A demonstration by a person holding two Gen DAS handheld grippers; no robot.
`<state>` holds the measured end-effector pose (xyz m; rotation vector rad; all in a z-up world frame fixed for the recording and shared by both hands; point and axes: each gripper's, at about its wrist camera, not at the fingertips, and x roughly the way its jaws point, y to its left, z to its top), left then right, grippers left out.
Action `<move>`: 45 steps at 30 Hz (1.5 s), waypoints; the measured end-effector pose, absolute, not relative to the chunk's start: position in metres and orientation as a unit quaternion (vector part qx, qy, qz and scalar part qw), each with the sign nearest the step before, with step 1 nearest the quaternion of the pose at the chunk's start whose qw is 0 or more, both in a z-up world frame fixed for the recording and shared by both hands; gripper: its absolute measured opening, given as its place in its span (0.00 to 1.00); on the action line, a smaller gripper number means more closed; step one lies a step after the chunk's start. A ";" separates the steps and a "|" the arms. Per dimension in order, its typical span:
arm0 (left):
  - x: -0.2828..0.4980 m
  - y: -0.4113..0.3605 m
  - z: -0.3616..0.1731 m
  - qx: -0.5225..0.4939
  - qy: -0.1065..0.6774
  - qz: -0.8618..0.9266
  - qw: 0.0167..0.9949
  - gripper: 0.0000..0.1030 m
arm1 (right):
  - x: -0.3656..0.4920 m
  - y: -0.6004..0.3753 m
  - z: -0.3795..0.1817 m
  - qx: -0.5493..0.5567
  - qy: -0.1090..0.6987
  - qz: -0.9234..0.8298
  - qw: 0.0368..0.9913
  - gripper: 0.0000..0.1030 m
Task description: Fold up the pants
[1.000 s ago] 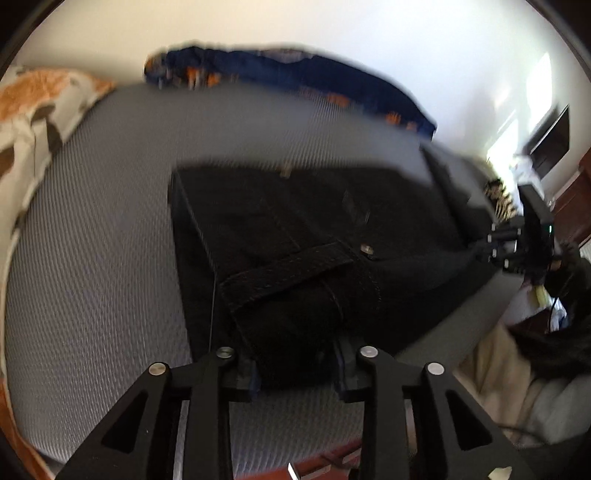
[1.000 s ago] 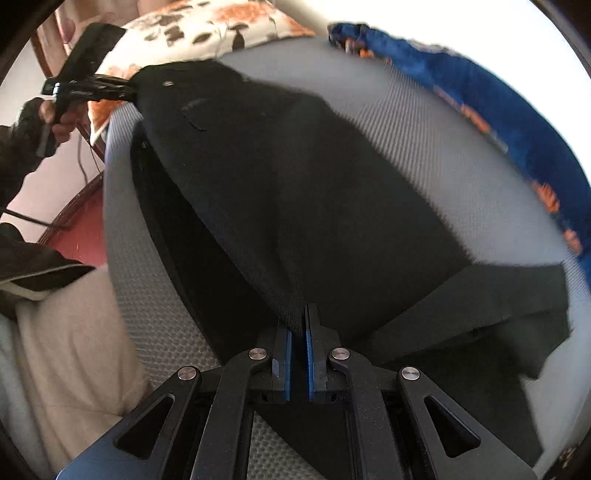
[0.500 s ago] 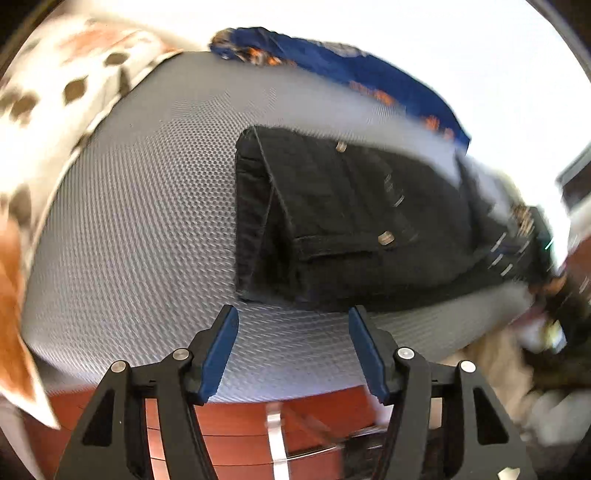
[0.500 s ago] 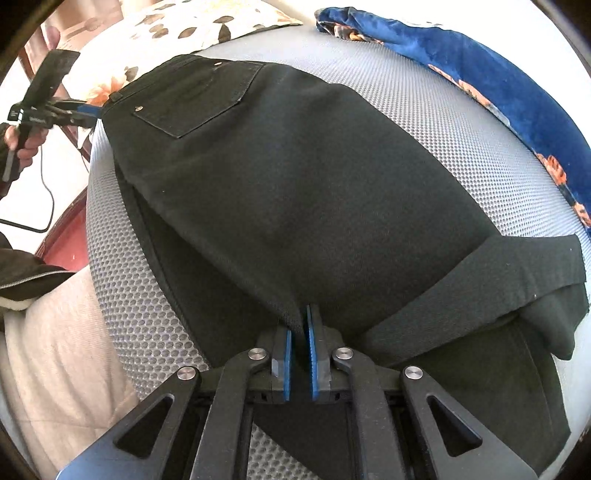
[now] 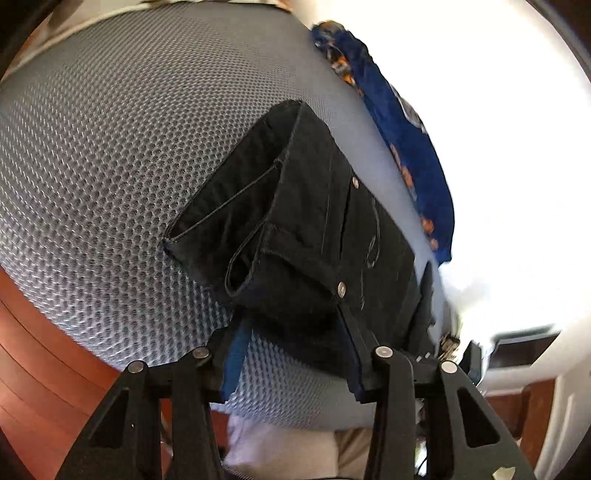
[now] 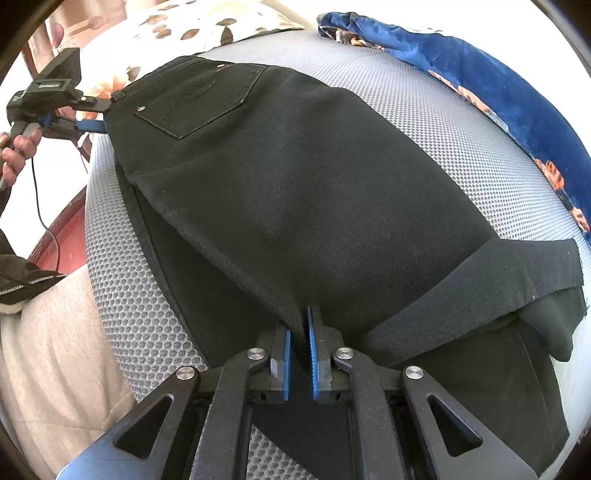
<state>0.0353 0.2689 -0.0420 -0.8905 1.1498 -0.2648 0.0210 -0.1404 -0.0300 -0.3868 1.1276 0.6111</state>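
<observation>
Black pants (image 6: 314,192) lie folded lengthwise on a grey mesh mattress (image 6: 424,110), waistband and back pocket at the far left, legs folded back at the right. My right gripper (image 6: 299,354) is shut on a fold of the pants leg at the near edge. My left gripper (image 5: 291,354) is open, its jaws on either side of the waistband corner (image 5: 295,295) of the pants, apart from the cloth on the left side. It also shows in the right wrist view (image 6: 88,114) at the waistband.
A blue patterned cloth (image 6: 498,85) lies along the far edge of the mattress. A floral pillow (image 6: 192,26) sits at the far left. The red wooden bed frame (image 5: 44,350) runs under the near edge. The person's beige trousers (image 6: 55,350) are close by.
My left gripper let go of the waistband, swung off, and now sits open around the waistband corner. The pants have dropped flat onto the mattress. My right gripper has kept its hold.
</observation>
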 end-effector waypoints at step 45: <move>0.039 0.227 0.018 -0.007 0.490 -0.065 0.869 0.65 | -0.015 -0.156 -0.008 -0.065 0.516 0.287 0.804 0.50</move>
